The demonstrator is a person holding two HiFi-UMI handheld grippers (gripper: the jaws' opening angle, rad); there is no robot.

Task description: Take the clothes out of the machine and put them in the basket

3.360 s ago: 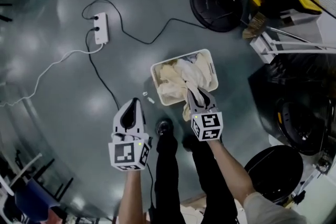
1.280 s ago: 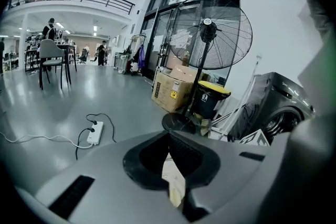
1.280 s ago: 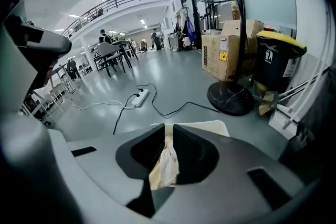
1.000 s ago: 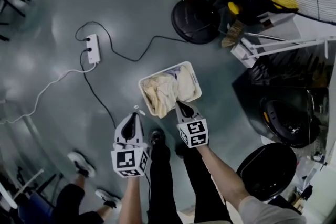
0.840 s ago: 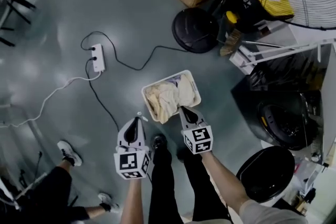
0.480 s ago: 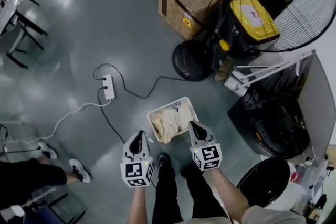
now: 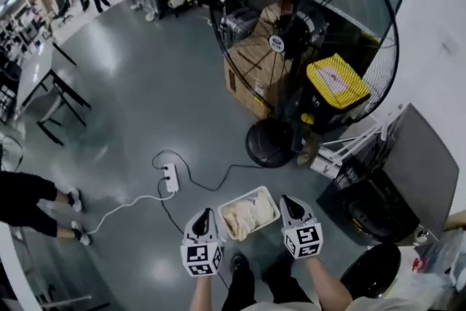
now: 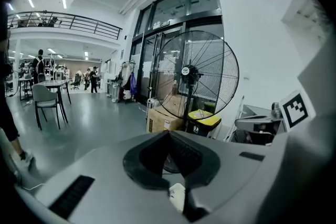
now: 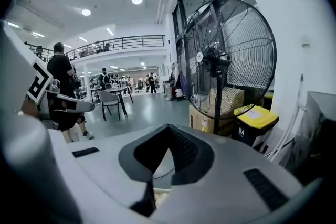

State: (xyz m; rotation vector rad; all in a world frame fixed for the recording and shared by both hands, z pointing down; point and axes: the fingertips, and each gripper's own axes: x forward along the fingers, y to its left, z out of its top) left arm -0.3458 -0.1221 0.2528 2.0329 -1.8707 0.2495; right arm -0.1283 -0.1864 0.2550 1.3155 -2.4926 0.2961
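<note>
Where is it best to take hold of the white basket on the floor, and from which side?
Probably its bare rim, from above: the basket stands upright and open, clothes fill the inside, so only the thin rim fits between jaws.

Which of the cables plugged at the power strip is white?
The cable leaving the power strip toward the lower left is white; the other cables there are black.
</note>
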